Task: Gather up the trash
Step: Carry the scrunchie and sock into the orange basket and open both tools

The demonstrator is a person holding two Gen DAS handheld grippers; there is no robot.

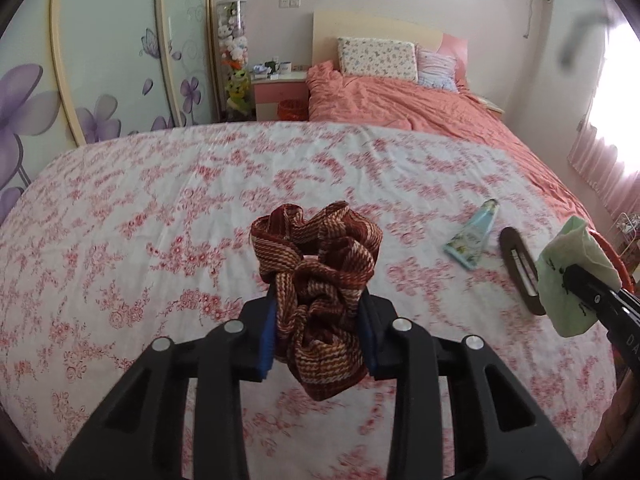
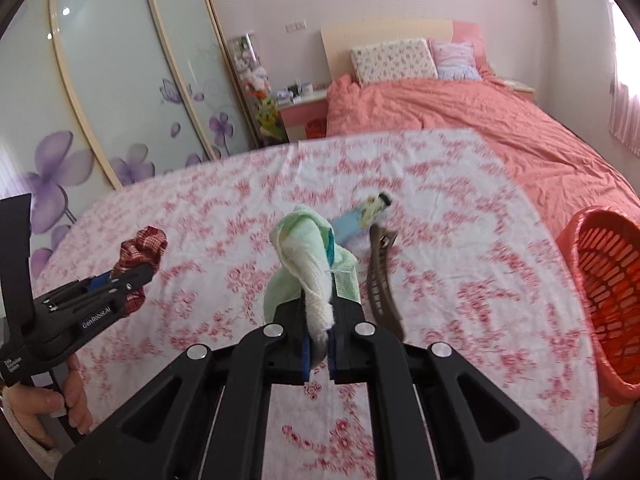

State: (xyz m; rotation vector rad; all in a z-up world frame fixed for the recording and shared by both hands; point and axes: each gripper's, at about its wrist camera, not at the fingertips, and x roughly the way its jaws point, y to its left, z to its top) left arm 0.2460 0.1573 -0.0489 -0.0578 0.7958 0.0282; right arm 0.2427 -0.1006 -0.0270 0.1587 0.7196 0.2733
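My left gripper [image 1: 322, 332] is shut on a crumpled red-and-tan checked cloth [image 1: 320, 276], held above the flowered sheet [image 1: 160, 216]. From the right wrist view the same left gripper [image 2: 138, 280] and checked cloth [image 2: 140, 254] show at the left, with a hand on the handle. My right gripper [image 2: 318, 344] is shut on a pale green and white cloth [image 2: 308, 272], also lifted off the sheet. In the left wrist view that green cloth [image 1: 576, 276] hangs at the right edge. A light blue tube [image 1: 474, 234] and a brown hair clip [image 2: 380, 276] lie on the sheet.
An orange plastic basket [image 2: 608, 292] stands at the right edge of the bed. Further back lie a salmon duvet [image 2: 460, 116], two pillows and a headboard. A pink nightstand [image 1: 280, 92] and wardrobe doors with purple flowers [image 1: 80, 80] are at the left.
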